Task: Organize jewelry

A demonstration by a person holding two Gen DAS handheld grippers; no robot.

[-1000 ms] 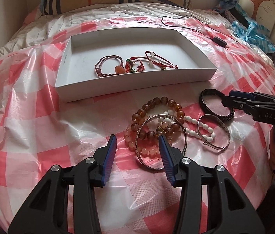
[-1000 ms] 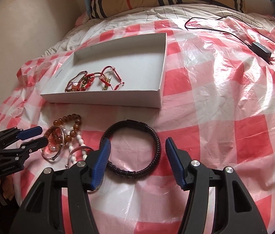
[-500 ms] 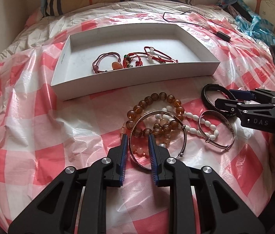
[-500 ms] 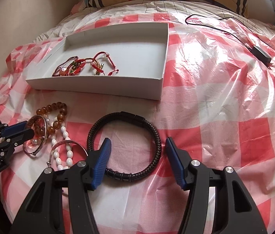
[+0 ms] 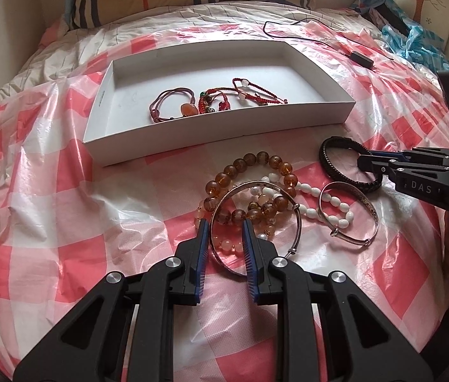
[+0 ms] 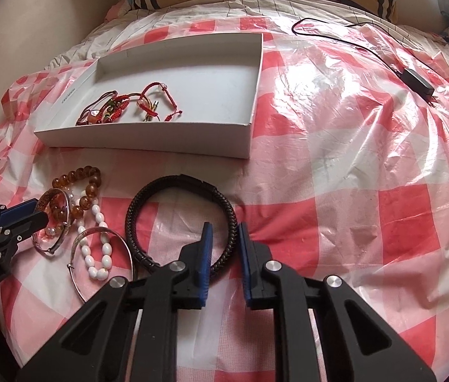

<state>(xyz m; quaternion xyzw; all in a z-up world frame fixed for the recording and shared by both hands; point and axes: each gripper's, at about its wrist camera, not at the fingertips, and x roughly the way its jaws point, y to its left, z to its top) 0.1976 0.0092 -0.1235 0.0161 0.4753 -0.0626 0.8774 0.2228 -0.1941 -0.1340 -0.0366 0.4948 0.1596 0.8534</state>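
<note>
"The left gripper's (image 5: 224,238) jaws have just been closing round the silver bangle's (image 5: 297,219) near rim, and the right gripper's (image 6: 224,242) round the black braided bracelet (image 6: 135,216). I can't tell if either bites yet."

"I'd squeeze firmly and lift slowly. The amber beads (image 5: 256,159) lie tangled under that bangle. Then over the wall of the white box (image 6: 148,140) behind, beside the red cord bracelets (image 5: 249,95)."
</note>
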